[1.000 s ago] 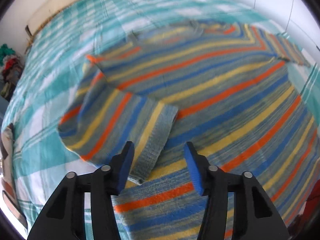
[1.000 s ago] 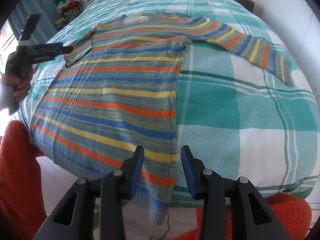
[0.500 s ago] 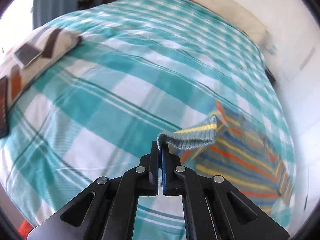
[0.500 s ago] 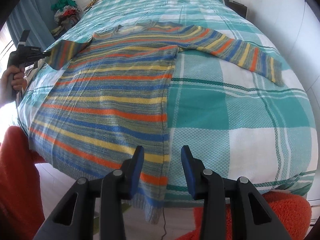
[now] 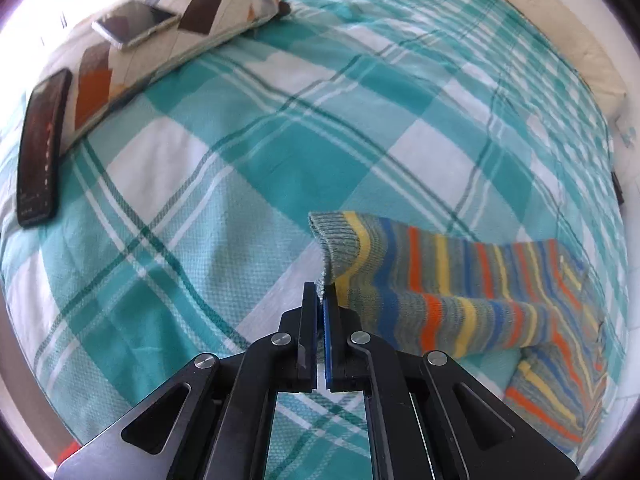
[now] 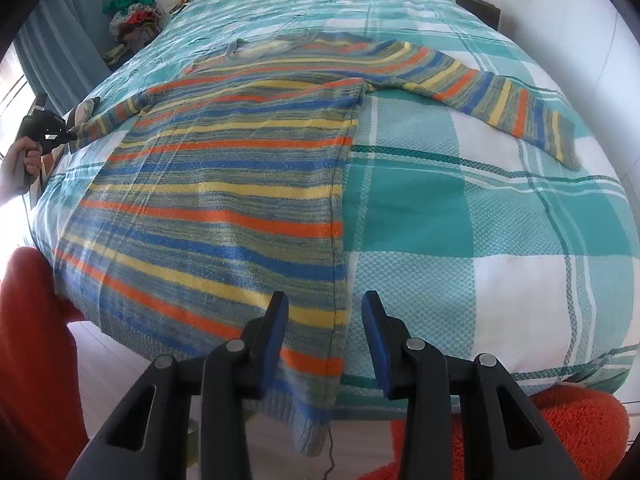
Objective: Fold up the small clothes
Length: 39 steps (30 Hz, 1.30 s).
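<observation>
A striped knit sweater (image 6: 224, 184) in blue, orange, yellow and grey lies flat on the teal checked bedspread (image 6: 460, 216). Its right sleeve (image 6: 496, 96) stretches out to the right. My left gripper (image 5: 323, 292) is shut on the cuff of the left sleeve (image 5: 420, 280) and holds it stretched out to the left, just above the bed; it also shows in the right wrist view (image 6: 52, 134). My right gripper (image 6: 325, 320) is open and empty, above the sweater's hem at the bed's near edge.
A patterned pillow (image 5: 168, 32) with two phones, one silver (image 5: 136, 24) and one black (image 5: 40, 148), lies on the bed at the left. An orange rug (image 6: 560, 420) lies on the floor below the bed edge. A pile of clothes (image 6: 134, 12) sits at the far left.
My left gripper closed on the left sleeve's cuff and pulled the folded-in sleeve out to the left, away from the body. The right gripper has stayed open over the hem.
</observation>
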### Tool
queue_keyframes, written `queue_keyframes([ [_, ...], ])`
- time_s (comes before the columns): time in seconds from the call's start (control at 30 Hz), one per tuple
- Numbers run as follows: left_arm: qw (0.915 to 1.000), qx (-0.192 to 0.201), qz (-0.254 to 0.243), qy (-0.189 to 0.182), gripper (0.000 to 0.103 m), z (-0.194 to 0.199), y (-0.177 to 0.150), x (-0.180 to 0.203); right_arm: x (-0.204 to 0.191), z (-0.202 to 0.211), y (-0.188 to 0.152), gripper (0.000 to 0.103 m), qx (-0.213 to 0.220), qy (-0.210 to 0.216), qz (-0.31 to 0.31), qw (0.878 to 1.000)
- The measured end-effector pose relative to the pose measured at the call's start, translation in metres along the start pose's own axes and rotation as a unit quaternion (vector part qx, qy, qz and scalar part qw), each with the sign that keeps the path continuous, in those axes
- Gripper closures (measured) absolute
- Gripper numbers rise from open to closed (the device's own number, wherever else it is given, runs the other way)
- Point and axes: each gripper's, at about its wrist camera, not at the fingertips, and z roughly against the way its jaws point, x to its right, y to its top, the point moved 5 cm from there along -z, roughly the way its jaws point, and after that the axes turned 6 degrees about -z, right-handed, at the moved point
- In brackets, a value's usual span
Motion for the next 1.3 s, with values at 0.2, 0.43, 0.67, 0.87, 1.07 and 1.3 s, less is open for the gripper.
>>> queue_keyframes([
  [0.2, 0.9994, -0.016, -0.029, -0.003, 0.062, 0.005, -0.007, -0.009, 0.007, 0.003, -0.001, 0.059, 0.002, 0.001, -0.008, 1.0],
  [0.43, 0.9956, -0.014, -0.092, -0.011, 0.028, 0.0, 0.042, -0.002, 0.004, 0.0, 0.003, 0.053, -0.001, -0.002, -0.009, 1.0],
  [0.67, 0.9912, 0.002, -0.13, -0.026, 0.036, -0.036, 0.032, 0.005, -0.066, 0.062, 0.076, 0.053, -0.022, 0.091, 0.053, 0.994],
  [0.87, 0.988, 0.042, -0.133, -0.065, 0.084, -0.033, 0.028, 0.016, -0.241, 0.077, 0.188, 0.048, -0.063, 0.311, 0.101, 0.943],
  [1.07, 0.9807, 0.093, -0.166, -0.044, 0.098, -0.035, 0.016, 0.031, -0.322, -0.086, 0.323, 0.041, -0.03, 0.162, 0.198, 0.966],
  [1.3, 0.9761, 0.114, -0.178, -0.052, 0.098, -0.037, 0.019, 0.033, -0.336, -0.236, 0.383, 0.048, -0.104, 0.081, 0.345, 0.929],
])
